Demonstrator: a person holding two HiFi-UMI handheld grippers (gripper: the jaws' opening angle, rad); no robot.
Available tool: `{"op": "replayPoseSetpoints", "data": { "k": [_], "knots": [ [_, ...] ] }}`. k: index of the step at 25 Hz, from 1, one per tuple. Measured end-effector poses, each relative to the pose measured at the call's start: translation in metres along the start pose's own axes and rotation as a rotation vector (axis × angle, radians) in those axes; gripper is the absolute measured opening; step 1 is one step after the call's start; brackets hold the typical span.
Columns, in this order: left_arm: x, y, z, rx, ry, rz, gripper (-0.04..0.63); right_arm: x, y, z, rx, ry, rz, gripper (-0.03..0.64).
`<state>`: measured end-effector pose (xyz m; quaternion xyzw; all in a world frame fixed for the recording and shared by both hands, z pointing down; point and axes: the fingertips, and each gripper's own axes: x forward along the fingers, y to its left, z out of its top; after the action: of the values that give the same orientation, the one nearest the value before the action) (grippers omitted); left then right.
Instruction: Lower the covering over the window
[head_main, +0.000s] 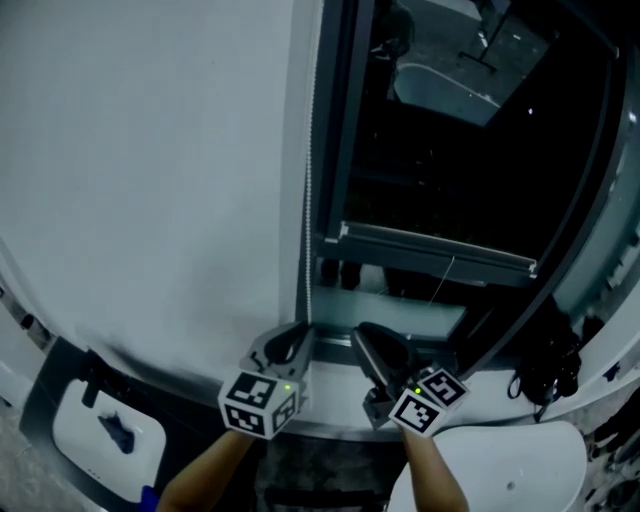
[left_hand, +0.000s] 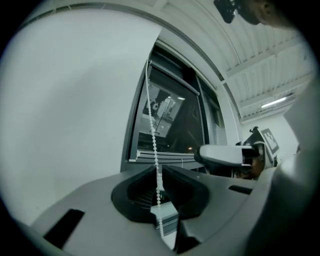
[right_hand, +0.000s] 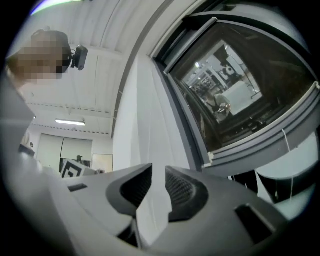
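Left gripper (left_hand: 159, 176) is clamped on the bead chain (left_hand: 152, 131) at the left edge of the window (head_main: 450, 150); the right gripper (right_hand: 154, 186) has its jaws apart and empty. The blind's bottom rail (head_main: 438, 250) hangs low, near the sill (head_main: 400, 312). A slanted tug could slip the beads free. No container shows plainly.

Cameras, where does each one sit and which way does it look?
Head view: on the person's head, looking down at window; forearms, left gripper, right gripper show.
Left gripper view: rides that gripper, looking along jaws shut on bead chain.
Right gripper view: rides that gripper, looking past open jaws at wall and window.
Shared: the blind rail.
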<state>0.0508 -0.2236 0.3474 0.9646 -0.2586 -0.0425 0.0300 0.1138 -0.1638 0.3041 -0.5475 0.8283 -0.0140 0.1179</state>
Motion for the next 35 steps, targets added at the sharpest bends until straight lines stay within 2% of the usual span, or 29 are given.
{"op": "replayPoseSetpoints", "data": {
  "k": [4,9,15,21,25,29,35],
  "knots": [
    [-0.022,-0.003,0.004,0.004,-0.014,0.048,0.026,-0.02,0.015,-0.018,0.005,0.036,-0.038,0.087],
    [-0.046,-0.03,0.003,0.009,-0.003,0.064,0.026,-0.044,0.034,-0.027,-0.014,0.058,-0.065,0.063],
    [-0.085,-0.09,-0.012,0.019,0.037,0.06,0.026,-0.091,0.075,-0.032,-0.084,0.07,-0.106,0.011],
    [-0.133,-0.173,-0.025,0.031,0.057,0.059,0.026,-0.161,0.126,-0.031,-0.149,0.083,-0.143,0.008],
    [-0.162,-0.218,-0.026,0.051,0.064,0.074,0.025,-0.204,0.147,-0.033,-0.147,0.103,-0.19,0.008],
    [-0.182,-0.246,-0.025,0.082,0.074,0.094,0.025,-0.234,0.163,-0.031,-0.149,0.114,-0.232,0.008],
    [-0.204,-0.263,-0.026,0.089,0.093,0.097,0.025,-0.25,0.187,-0.031,-0.156,0.128,-0.259,0.008]
  ]
}}
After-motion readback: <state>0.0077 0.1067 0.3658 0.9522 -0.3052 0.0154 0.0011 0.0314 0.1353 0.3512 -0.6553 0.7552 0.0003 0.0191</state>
